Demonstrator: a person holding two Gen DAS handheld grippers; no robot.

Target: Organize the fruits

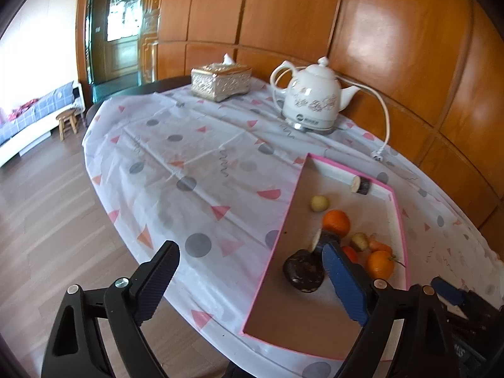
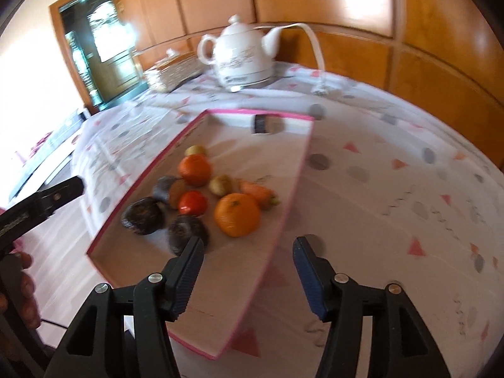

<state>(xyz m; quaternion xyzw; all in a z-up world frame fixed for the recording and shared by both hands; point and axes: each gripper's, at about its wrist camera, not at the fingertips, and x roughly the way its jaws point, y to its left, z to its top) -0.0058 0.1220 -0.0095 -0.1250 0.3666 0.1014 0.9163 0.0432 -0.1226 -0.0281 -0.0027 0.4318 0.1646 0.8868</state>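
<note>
Above the tray (image 2: 296,170) of fruit (image 2: 237,214), I am holding both my claws, left (image 1: 252,278) and right (image 2: 249,271), wide and empty.

Fruits (image 2: 237,214) in tray (image 2: 293,186), kettle (image 2: 242,56) behind.

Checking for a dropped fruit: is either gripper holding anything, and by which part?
Nothing is held. The left gripper and right gripper are both open, with nothing between their jaws.
</note>
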